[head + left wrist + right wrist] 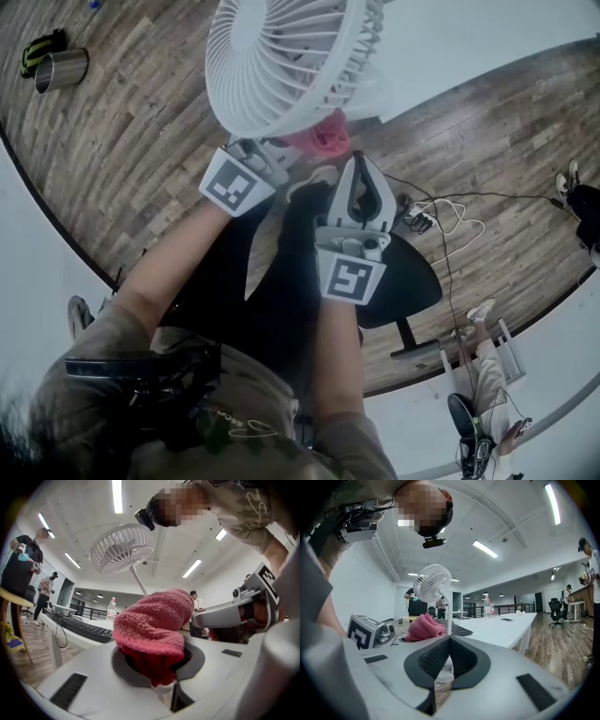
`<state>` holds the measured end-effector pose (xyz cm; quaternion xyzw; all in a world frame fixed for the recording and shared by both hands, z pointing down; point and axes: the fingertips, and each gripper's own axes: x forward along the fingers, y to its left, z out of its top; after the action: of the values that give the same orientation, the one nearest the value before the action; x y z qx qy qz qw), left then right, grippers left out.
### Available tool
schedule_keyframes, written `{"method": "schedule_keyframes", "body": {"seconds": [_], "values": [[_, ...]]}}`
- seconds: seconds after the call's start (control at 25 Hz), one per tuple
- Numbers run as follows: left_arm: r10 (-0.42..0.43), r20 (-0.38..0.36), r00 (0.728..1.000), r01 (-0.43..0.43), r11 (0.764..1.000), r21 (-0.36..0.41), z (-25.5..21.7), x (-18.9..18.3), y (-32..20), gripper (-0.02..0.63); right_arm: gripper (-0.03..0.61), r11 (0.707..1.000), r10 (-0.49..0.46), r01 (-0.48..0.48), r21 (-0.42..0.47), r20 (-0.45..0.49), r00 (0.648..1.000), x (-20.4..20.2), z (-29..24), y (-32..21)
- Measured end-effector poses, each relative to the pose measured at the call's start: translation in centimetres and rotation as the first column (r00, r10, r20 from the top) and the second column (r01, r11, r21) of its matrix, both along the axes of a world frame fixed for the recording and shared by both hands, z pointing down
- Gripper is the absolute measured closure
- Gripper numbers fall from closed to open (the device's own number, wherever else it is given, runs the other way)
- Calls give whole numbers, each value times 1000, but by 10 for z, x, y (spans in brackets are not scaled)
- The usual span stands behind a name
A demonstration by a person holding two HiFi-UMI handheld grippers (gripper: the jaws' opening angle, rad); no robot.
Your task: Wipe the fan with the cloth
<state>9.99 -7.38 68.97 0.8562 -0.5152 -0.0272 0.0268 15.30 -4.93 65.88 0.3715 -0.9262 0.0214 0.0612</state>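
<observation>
The white fan (pixel 281 61) stands on the white table (pixel 469 47), its round grille just beyond both grippers. My left gripper (pixel 305 150) is shut on a pink cloth (pixel 325 139), which bunches up out of the jaws just under the grille's near rim. In the left gripper view the cloth (pixel 152 627) fills the jaws of the left gripper (pixel 157 663), with the fan (pixel 122 548) behind it. My right gripper (pixel 359 161) is next to it on the right, shut and holding nothing. The right gripper view shows its jaws (pixel 449 641) pressed together, the fan (pixel 433 584) ahead and the cloth (pixel 424 627) at left.
A black keyboard (pixel 457 629) and a bottle (pixel 486 605) lie on the table beyond the fan. A metal cup (pixel 61 68) stands on the wooden floor at upper left. Cables (pixel 441 216) and a black round base (pixel 403 281) lie at right. People stand in the background.
</observation>
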Motion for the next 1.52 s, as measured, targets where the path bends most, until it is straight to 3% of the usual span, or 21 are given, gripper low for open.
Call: {"method": "schedule_keyframes", "body": {"seconds": [0.28,0.64,0.88,1.08,1.24,1.4,1.52], "values": [[-1,0,1000,1,1000,-21,5,-4,6,546,577,1000,26,-26,-1,2,1000,7,0,-3],[-60,-30,998,55,989,-137,24,-29,31,554,577,1000,-5,5,2,10,1000,-12,-3,10],[-34,-61,998,32,999,-25,-24,-20,14,554,577,1000,8,-8,7,3,1000,-9,-6,11],[4,-24,1000,-2,998,66,-43,0,-8,554,577,1000,26,-26,1,3,1000,-4,-4,7],[8,22,1000,-9,998,56,-25,8,-15,554,577,1000,29,-29,-8,-5,1000,0,2,5],[-4,16,1000,4,1000,10,-4,6,-7,551,577,999,27,-27,-18,-10,1000,1,7,7],[1,22,1000,-1,1000,18,-2,6,-1,548,577,1000,24,-24,-21,-10,1000,1,8,5]]}}
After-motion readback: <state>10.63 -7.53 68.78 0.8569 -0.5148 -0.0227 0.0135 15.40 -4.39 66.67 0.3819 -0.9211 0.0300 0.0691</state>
